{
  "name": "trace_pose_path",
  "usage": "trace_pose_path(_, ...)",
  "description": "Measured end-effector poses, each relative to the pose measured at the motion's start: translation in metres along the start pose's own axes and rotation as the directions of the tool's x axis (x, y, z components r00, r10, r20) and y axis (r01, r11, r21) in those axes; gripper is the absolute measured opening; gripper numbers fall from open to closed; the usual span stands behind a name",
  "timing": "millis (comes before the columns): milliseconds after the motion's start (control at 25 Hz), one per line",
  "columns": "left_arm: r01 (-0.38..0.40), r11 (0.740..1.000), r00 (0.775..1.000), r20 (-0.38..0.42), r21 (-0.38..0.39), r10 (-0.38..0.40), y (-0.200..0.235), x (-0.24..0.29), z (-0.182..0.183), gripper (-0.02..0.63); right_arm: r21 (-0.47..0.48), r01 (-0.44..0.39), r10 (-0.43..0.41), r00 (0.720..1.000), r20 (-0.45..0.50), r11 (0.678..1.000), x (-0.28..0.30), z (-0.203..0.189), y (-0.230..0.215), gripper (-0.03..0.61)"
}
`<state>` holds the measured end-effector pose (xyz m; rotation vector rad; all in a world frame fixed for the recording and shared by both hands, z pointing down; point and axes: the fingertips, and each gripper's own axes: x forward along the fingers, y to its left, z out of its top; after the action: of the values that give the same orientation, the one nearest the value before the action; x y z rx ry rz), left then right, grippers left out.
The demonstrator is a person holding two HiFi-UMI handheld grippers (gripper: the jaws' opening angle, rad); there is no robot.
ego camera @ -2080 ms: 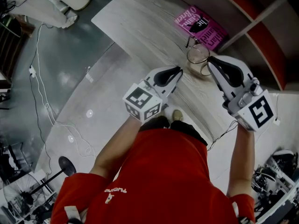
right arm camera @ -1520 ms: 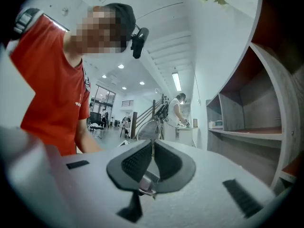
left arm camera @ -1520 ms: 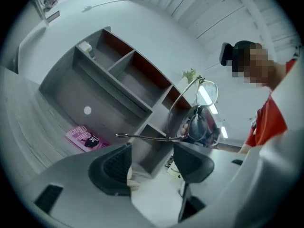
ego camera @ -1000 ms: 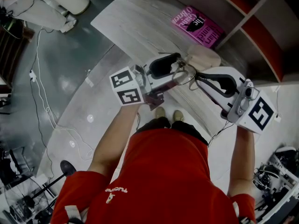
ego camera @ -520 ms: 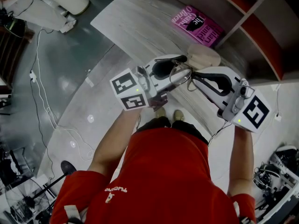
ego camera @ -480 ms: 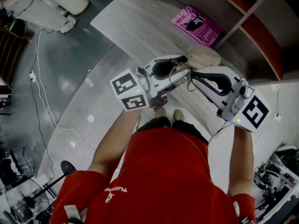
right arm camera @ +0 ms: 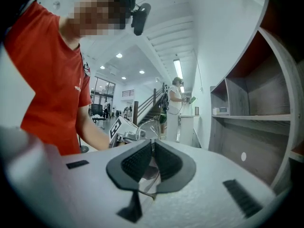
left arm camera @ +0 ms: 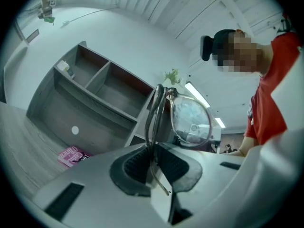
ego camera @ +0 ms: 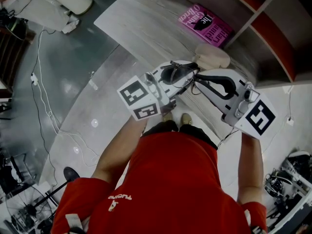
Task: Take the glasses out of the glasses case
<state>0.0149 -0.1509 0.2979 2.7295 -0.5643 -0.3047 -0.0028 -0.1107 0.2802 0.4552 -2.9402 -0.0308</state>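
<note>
The thin-framed glasses (ego camera: 189,80) hang in the air between both grippers, above the table. In the left gripper view the folded temples (left arm camera: 154,112) run down between the pads while one round lens (left arm camera: 191,121) stands to the right. My left gripper (left arm camera: 153,161) is closing its jaws, and the pads press on the temples. My right gripper (right arm camera: 153,159) is shut on the glasses' other end, with a wire (right arm camera: 146,183) showing below its pads. The beige glasses case (ego camera: 212,57) lies on the table just beyond the grippers (ego camera: 191,75).
A pink book (ego camera: 205,24) lies on the pale wooden table (ego camera: 141,23) beyond the case. A shelf unit with red-brown boards (ego camera: 273,28) stands at the right. Cables trail over the grey floor (ego camera: 68,67) on the left. A person stands far off (right arm camera: 175,103).
The glasses came up off the case in the right gripper. The left gripper moved in with open jaws and has closed on the temples, rolling slightly.
</note>
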Motion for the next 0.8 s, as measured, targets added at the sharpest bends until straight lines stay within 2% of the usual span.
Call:
trace_pose_path(280, -0.049, 0.999, 0.999, 0.011, -0.001, 0.049, 0.005, -0.007, -0.001, 0.025, -0.028, 0.053, -0.054, 0.998, -0.044, 0.998, 0.003, -0.006, -0.004, 0.033)
trace_pose_path(480, -0.066, 0.998, 0.998, 0.012, 0.024, 0.066, 0.006, -0.008, -0.001, 0.020, -0.015, 0.067, -0.067, 0.997, -0.043, 0.998, 0.003, -0.008, -0.007, 0.080)
trace_pose_path(800, -0.099, 0.991, 0.994, 0.045, 0.093, 0.096, 0.006, -0.009, 0.009, 0.020, -0.029, 0.078, -0.078, 0.997, -0.025, 0.997, -0.002, -0.007, -0.011, 0.103)
